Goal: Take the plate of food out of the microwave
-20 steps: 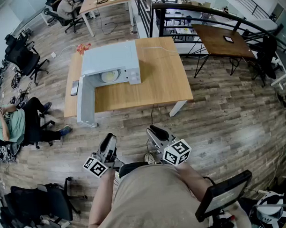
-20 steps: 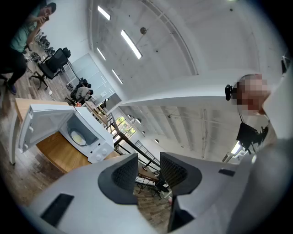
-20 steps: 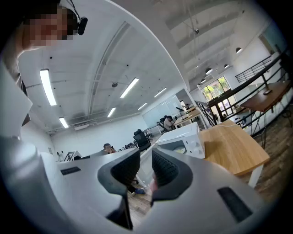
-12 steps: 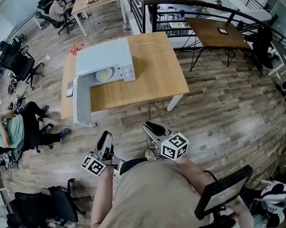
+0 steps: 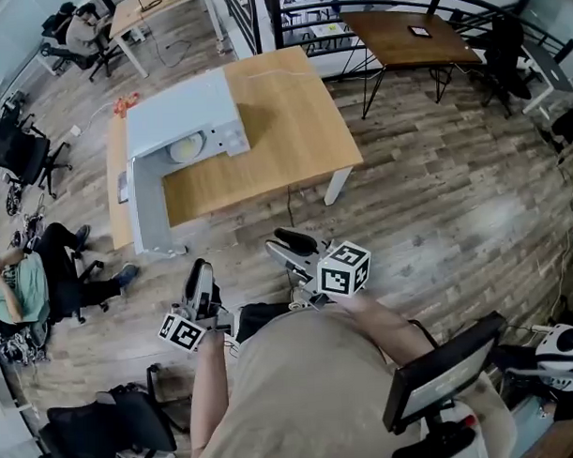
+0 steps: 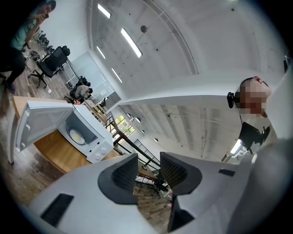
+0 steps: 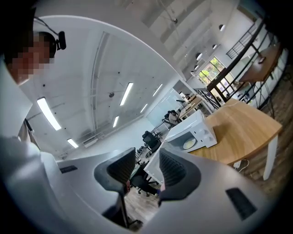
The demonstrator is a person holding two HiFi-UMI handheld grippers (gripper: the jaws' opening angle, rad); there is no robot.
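Well, we find both tongs held level and close in to the person's body, out over the plank floor (image 5: 436,199).

Left tongs (image 5: 200,270): jaws wide apart, nothing between the pads; only floor and far furniture show through the gap.

Right tongs (image 5: 285,243): jaws parted too, gap empty.

We note the white microwave (image 5: 184,114) well ahead of both tongs, more in line with the left pair than the right. It stands on the left part of a light wooden desk (image 5: 283,130). Its door (image 5: 143,205) is swung fully open toward the tongs and reaches past the desk's near edge.

The plate of food (image 5: 186,148) sits inside the open cavity, a pale round dish with something yellowish on it. What kind of food it is we cannot tell. Bare floor lies between the tongs and the desk, and neither pair is near the plate.

Out to the left of the left tongs a seated person (image 5: 12,289) in a green top. Far ahead and to the right of the right tongs, a darker desk (image 5: 406,36).
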